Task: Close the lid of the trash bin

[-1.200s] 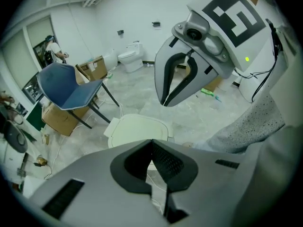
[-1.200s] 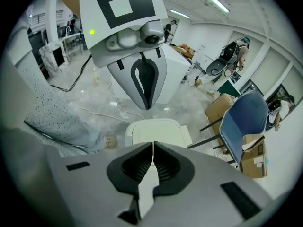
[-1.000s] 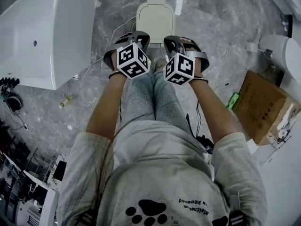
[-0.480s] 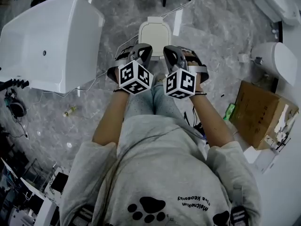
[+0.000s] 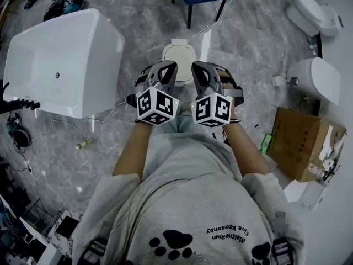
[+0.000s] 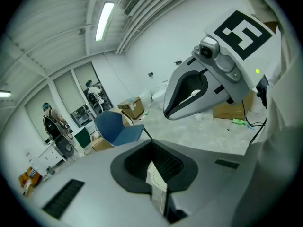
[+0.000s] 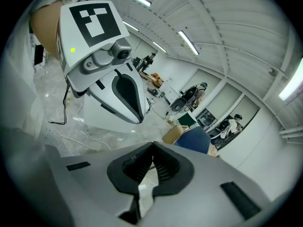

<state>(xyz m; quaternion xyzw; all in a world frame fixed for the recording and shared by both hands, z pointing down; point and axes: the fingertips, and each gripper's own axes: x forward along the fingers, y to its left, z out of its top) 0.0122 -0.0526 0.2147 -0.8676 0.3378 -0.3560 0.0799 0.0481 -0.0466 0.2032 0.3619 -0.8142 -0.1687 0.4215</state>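
Fingers (image 6: 165, 162) of your left gripper (image 5: 164, 69) are clenched on nothing, and your right gripper (image 5: 201, 70) likewise (the two held side by side). Just beyond them on the grey floor (image 5: 248, 43) stands the white trash bin (image 5: 178, 42), lid (image 5: 178, 58) down.

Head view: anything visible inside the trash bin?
No. The lid of the trash bin is down, covering the inside. The lid's top looks bare; its near edge is hidden behind the left gripper and right gripper.
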